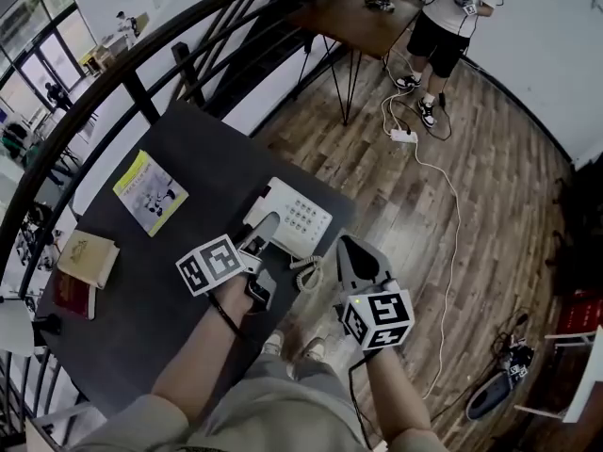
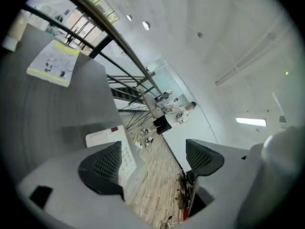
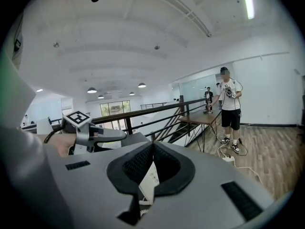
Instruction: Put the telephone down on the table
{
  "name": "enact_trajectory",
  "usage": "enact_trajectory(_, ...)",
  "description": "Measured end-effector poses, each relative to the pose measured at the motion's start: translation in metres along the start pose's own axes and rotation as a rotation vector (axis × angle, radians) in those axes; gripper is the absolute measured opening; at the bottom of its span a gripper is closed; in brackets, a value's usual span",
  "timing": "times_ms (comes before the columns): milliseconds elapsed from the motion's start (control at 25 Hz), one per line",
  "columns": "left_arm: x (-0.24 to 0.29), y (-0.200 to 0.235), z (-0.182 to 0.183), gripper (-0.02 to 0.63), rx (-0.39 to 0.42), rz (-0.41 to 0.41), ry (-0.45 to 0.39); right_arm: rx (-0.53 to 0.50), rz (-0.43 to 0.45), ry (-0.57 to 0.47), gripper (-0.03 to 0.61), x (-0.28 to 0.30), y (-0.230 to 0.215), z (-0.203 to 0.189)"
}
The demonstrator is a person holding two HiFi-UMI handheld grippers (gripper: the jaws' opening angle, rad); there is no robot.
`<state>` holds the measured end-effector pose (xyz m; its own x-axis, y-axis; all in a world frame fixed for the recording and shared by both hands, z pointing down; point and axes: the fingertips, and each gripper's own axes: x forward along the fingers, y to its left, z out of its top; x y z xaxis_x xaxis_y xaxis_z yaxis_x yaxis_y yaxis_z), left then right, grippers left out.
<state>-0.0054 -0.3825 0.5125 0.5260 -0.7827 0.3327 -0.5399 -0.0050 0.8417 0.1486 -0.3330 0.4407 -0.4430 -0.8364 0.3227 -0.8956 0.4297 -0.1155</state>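
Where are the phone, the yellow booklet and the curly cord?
telephone (image 1: 301, 218): head view, on its keypad.
yellow booklet (image 1: 149, 192): head view, middle of its cover.
curly cord (image 1: 309, 273): head view, on its coils.

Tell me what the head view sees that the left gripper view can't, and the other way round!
Only the head view shows the dark red booklet and the person's left forearm. Only the left gripper view shows how the jaws of the left gripper stand: apart, with nothing between them. It also shows a long ceiling light. Both show the white push-button telephone, the yellow-and-white booklet, the dark grey table and the black metal railing.
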Motion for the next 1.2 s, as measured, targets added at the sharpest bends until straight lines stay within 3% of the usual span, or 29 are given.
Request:
enact_trajectory(120,-0.023,-0.051,0.010,0.433,0.156,-0.100,-0.039,-0.042,-0.013,-0.028,0.002,-0.016,0.005,0.018)
enact_trajectory(200,-0.039,-0.080,0.015,0.433,0.318,-0.129,-0.066,-0.067,-0.017,-0.051,0.002,-0.026,0.011,0.031)
enact_trajectory(360,-0.072,-0.125,0.020,0.431,0.635,-0.122,-0.131,-0.145,-0.032,-0.115,0.002,-0.052,0.025,0.063)
enact_trajectory(640,-0.136,-0.196,0.020,0.423,1.079,-0.078,-0.295,-0.212,-0.021,-0.247,0.002,-0.107,0.044,0.118)
enact_trajectory(800,-0.162,-0.220,0.010,0.416,1.173,-0.091,-0.371,-0.275,-0.043,-0.279,0.002,-0.138,0.050,0.131)
enact_trajectory(840,-0.169,-0.223,0.007,0.388,1.180,-0.095,-0.387,-0.276,-0.041,-0.287,0.002,-0.145,0.052,0.133)
enact_trajectory(920,-0.181,-0.225,-0.001,0.331,1.183,-0.098,-0.407,-0.272,-0.041,-0.300,0.002,-0.157,0.057,0.133)
enact_trajectory(1000,-0.189,-0.225,-0.009,0.325,1.170,-0.097,-0.418,-0.258,-0.038,-0.307,0.002,-0.166,0.062,0.130)
enact_trajectory(1120,-0.198,-0.220,-0.021,0.211,1.136,-0.114,-0.441,-0.264,-0.036,-0.315,0.002,-0.174,0.067,0.120)
enact_trajectory(1200,-0.200,-0.211,-0.029,0.202,1.141,-0.106,-0.476,-0.276,-0.060,-0.329,0.002,-0.175,0.065,0.111)
